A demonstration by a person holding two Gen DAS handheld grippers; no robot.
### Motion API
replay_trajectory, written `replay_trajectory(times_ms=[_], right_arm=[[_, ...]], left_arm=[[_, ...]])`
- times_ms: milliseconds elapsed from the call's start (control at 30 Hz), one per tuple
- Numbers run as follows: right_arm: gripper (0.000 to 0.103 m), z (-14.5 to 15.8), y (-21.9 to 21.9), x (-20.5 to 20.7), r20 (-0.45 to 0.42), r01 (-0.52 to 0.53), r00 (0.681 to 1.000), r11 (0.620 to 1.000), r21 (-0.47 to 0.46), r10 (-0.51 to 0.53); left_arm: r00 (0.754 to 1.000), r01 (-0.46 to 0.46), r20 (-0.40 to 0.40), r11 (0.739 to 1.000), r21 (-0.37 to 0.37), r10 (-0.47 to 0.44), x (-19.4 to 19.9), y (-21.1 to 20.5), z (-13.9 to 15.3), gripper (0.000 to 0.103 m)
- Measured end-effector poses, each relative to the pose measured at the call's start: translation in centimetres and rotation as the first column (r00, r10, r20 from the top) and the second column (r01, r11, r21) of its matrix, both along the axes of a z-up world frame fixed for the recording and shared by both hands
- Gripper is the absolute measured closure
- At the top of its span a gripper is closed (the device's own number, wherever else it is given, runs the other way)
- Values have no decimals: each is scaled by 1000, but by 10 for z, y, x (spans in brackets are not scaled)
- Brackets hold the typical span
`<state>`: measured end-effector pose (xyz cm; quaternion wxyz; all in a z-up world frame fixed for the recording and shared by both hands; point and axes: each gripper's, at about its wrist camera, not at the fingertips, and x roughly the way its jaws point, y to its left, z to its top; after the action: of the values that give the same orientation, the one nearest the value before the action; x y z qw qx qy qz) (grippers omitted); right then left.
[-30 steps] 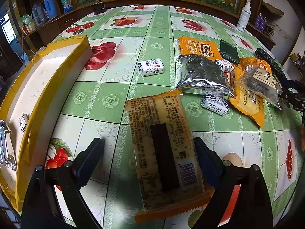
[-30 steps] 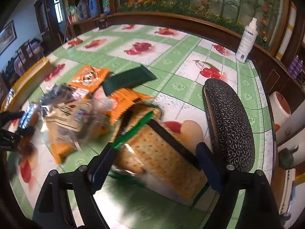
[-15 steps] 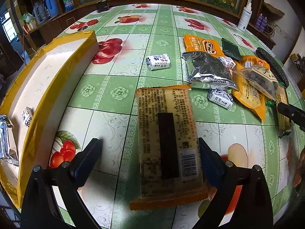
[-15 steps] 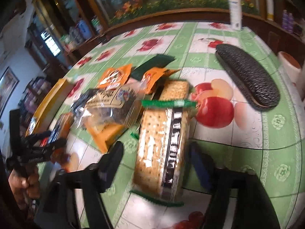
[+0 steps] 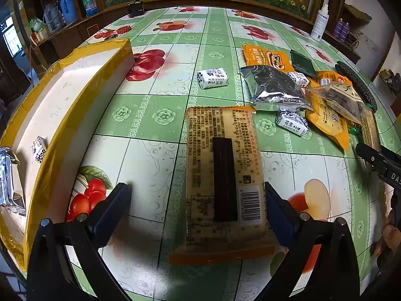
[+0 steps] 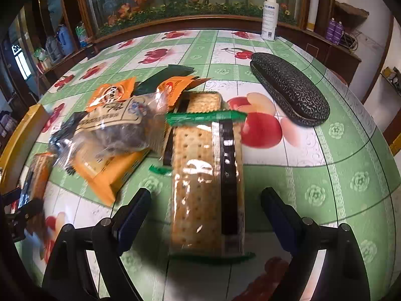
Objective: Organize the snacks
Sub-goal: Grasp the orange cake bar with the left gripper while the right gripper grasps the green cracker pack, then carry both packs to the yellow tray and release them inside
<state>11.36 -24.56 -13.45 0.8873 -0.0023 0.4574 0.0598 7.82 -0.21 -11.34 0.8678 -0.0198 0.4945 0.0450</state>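
Landmark for all positions: the yellow-edged tray point(image 5: 57, 115) at the left side of the desk point(image 5: 160, 80).

Left tool point(image 5: 198, 200): jaws have just been opening and stand wide. The orange-trimmed cracker pack point(image 5: 223, 183) lies flat between them, lengthwise along the tool's axis. The right finger sits just beside the pack's edge; whether it touches cannot be told. The left finger stands well clear. Nothing is gripped. This pack lies on the desk just beside the tray, on the side away from its wall.

Right tool point(image 6: 205, 210): jaws have just been opening again and stand wide. The green-trimmed cracker pack point(image 6: 208, 175) lies between them, a visible gap on each side. Not held. It lies far from the tray, beyond the heap of orange bags point(image 6: 112, 165), near the black patterned case point(image 6: 290, 92).

Handling judgement: both packs look light, flat and fairly stiff as a block, but the crackers inside are brittle and the film is glossy, so likely slippery. Best hold is across the short width near mid-length, with moderate squeeze; pinching a sealed end would let the pack droop and swing.

Already in the tray: a small white candy point(image 5: 38, 148) and a silver pouch point(image 5: 7, 178). Loose sweets, such as one white candy point(image 5: 212, 77), lie on the desk between tray and heap.
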Motion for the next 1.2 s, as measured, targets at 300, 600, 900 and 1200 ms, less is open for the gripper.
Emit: replay_trajectory(times_ms=[300,600,900,1200], right_arm=[[51,7,-1,-12,18,-6,1000,998,64,5],[53,43,6,-53,127,-72,991,970,231,43],[55,50,28,-75,117,-156,986,909,386,120],[93,35,65,-72,59,-207,978,912,355,199]], left_arm=[[994,95,53,995,0,-95,-3,-2,11,51],[990,113,89,993,-30,-110,-30,11,20,51],[987,88,139,995,-39,-82,-53,28,41,51],[985,57,165,997,-44,-49,-62,43,50,51]])
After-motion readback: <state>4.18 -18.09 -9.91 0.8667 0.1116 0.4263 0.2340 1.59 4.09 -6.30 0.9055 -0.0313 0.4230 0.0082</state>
